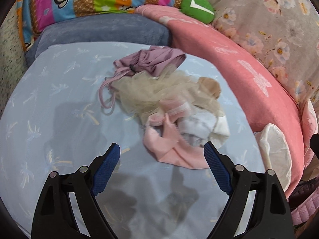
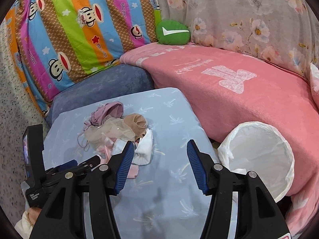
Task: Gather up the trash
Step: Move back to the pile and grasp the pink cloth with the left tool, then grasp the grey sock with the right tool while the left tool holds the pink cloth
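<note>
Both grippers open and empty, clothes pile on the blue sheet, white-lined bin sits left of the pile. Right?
Not quite. The bin sits right of the pile, against the pink blanket, as the right wrist view shows. The rest holds: left gripper and right gripper open, empty.

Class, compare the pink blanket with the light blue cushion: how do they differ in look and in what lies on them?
The pink blanket is fuzzy with white lettering; the light blue cushion is smooth with a pale leaf-like print. A pile of small cloth scraps lies on the cushion; none on the blanket. The white lined bin leans on the blanket, beside the cushion. Both are soft furnishings.
</note>
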